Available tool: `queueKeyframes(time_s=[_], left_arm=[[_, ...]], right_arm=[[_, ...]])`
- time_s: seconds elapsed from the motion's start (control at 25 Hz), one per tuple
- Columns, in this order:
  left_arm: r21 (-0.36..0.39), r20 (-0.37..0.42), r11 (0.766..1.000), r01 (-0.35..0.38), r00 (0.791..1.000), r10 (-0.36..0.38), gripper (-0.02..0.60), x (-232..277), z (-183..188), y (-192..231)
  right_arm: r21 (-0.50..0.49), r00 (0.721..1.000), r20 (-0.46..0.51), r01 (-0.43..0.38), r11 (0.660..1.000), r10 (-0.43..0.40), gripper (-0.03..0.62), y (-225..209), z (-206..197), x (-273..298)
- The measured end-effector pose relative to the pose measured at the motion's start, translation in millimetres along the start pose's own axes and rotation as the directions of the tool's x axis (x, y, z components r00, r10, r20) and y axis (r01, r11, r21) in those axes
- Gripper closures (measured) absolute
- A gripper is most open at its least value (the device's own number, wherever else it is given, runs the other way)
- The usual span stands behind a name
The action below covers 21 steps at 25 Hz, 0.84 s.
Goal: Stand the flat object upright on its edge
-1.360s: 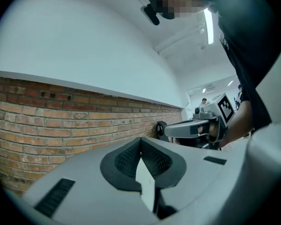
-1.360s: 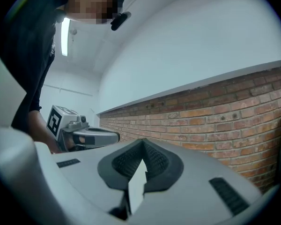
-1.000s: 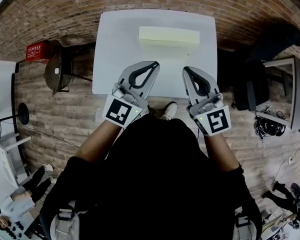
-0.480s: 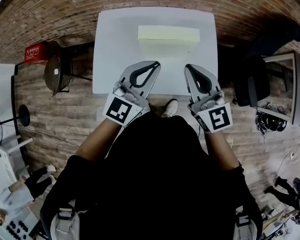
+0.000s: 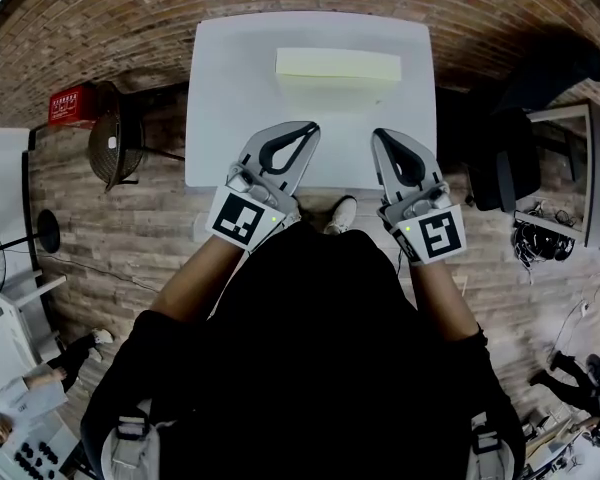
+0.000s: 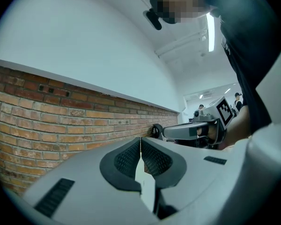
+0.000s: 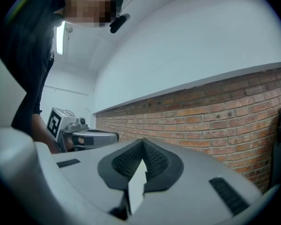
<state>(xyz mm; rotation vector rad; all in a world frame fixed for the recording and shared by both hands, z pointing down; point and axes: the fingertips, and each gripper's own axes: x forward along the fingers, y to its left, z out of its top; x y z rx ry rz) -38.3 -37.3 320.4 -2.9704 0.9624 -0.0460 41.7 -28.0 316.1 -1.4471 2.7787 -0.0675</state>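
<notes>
A pale yellow slab (image 5: 337,66) rests on the far half of the white table (image 5: 230,118); from above it shows as a long narrow strip, so I cannot tell whether it lies flat or stands on edge. My left gripper (image 5: 308,128) hovers over the table's near edge, shut and holding nothing. My right gripper (image 5: 380,134) is beside it, also shut and holding nothing. Both are well short of the slab. In the left gripper view the jaw tips (image 6: 140,139) meet, with the right gripper (image 6: 192,130) beyond them. The right gripper view shows its tips (image 7: 143,140) together and the left gripper (image 7: 91,137) to the side.
The floor is brick-patterned. Left of the table stand a red box (image 5: 75,103) and a round black fan (image 5: 115,148). A black chair (image 5: 510,168) and a desk (image 5: 580,188) crowd the right side. A shoe (image 5: 340,216) shows just below the table's near edge.
The right gripper has drifted slightly to the right. The left gripper and the slab have stayed put, and both grippers remain shut.
</notes>
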Motion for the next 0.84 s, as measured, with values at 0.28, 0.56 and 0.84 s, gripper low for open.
queueKeyframes(time_s=[0.28,0.56,0.84], left_arm=[[0.0,0.0,1.0,-0.009,1.0,0.009,0.561,-2.0,-1.9,-0.8],[-0.015,-0.02,1.0,-0.02,1.0,0.02,0.561,-6.3,-5.6,0.6],[-0.009,-0.018,1.0,-0.015,1.0,0.015,0.561,-7.9,-7.8,0.4]], right_arm=[[-0.004,1.0,0.004,-0.003,1.0,0.003,0.588,2.9,-1.5,-2.0],[-0.005,1.0,-0.008,-0.005,1.0,0.005,0.588,3.4,-2.9,-2.4],[-0.004,1.0,-0.013,-0.008,1.0,0.008,0.588,6.7,-5.3,-0.8]])
